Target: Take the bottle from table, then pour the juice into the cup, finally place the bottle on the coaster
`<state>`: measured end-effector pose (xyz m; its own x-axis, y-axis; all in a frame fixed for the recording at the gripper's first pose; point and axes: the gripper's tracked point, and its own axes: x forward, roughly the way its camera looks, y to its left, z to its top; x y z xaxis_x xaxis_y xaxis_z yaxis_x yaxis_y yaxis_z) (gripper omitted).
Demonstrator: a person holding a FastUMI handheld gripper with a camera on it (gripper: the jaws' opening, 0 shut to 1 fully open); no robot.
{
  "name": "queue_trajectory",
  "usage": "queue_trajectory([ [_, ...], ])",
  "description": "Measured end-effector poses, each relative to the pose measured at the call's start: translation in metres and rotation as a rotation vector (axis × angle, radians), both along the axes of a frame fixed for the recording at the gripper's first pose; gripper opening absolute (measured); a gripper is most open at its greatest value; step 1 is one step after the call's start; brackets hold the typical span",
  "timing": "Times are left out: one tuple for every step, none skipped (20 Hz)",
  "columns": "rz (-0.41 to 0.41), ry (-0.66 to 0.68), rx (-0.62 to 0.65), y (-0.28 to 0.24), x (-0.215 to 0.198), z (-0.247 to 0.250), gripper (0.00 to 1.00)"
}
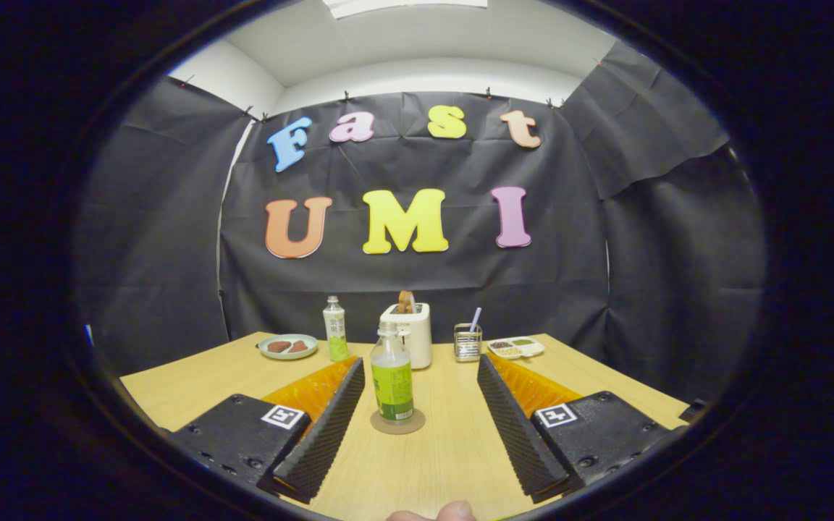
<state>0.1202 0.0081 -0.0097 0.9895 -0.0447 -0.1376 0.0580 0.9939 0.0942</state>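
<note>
bottle (392, 376) upright on coaster (397, 422) – dead ahead between fingers, gripper (420, 380) spread wide, touching nothing

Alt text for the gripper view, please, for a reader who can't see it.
A bottle stands upright on a round coaster on the wooden table, between the gripper's wide-open jaws. Beyond it sit a toaster, a second bottle and a plate.
</note>
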Motion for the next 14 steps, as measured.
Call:
queue_trajectory([
  [-0.005,-0.006,-0.013,0.002,-0.015,0.0,1.0],
  [-0.012,-0.01,-0.028,0.003,-0.031,-0.003,1.0],
  [-0.018,-0.007,-0.042,0.006,-0.045,-0.008,1.0],
  [-0.023,-0.002,-0.048,0.01,-0.06,-0.016,1.0],
  [-0.026,-0.003,-0.043,0.015,-0.075,-0.022,1.0],
  [-0.029,-0.005,-0.047,0.019,-0.087,-0.029,1.0],
  [-0.03,-0.011,-0.058,0.024,-0.097,-0.036,1.0],
  [-0.03,-0.027,-0.077,0.029,-0.107,-0.043,1.0],
  [-0.019,-0.036,-0.088,0.037,-0.115,-0.05,1.0],
  [-0.012,-0.049,-0.07,0.045,-0.119,-0.058,1.0],
  [0.001,-0.055,-0.033,0.052,-0.122,-0.065,1.0],
  [0.007,-0.054,0.005,0.058,-0.123,-0.075,1.0],
  [0.002,-0.039,0.036,0.059,-0.121,-0.086,1.0],
  [-0.016,-0.022,0.038,0.058,-0.119,-0.096,1.0],
])
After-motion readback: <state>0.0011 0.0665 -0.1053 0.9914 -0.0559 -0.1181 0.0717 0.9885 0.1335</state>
